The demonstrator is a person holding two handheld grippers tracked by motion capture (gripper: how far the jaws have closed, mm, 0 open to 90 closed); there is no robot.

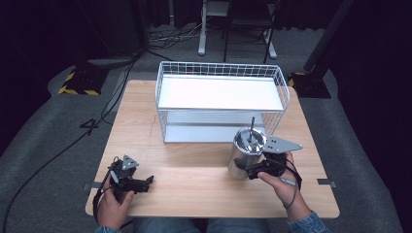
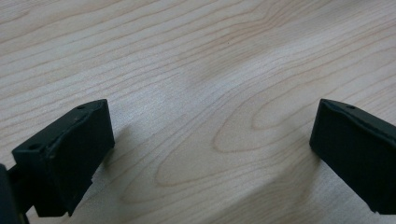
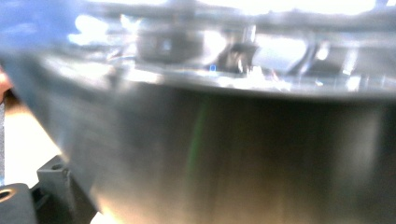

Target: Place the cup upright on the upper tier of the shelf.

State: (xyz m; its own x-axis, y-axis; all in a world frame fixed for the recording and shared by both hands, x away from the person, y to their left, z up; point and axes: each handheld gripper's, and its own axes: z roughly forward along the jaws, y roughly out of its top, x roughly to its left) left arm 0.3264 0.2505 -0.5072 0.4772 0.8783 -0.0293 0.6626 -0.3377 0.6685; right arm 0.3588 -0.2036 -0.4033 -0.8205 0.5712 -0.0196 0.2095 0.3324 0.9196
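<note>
Right gripper (image 1: 250,171): jaws set against the side wall of the steel canister (image 1: 246,153); the right gripper view has the metal pressed right up to the lens, one black jaw showing at the bottom left corner. They appear closed on the wall, though the far jaw is hidden.
Left gripper (image 1: 145,183): jaws spread wide, nothing between them; the left gripper view looks through the gap at bare wood grain. Rests low at the table's near left, well apart from the canister.
Step in hand: judged to be the grasp of the canister, with the carry not yet begun; its base seems to be on or just above the table (image 1: 194,174).
Next move: probably a lift up and forward onto the wire rack (image 1: 221,99). It calls for a firm squeeze on a smooth round wall, an upright carry, and clearance over the rack's front rim.
Canister, location: right of centre on the table, just in front of the rack's near right corner, close to its wire.
Canister, appearance: upright cylinder, brushed silver metal, reflective; open or recessed at the top, with a thin dark rod (image 1: 251,127) standing up from the middle.
Rack, appearance: white wire basket frame with a white upper shelf and a lower level beneath.
Table, appearance: pale wood.
</note>
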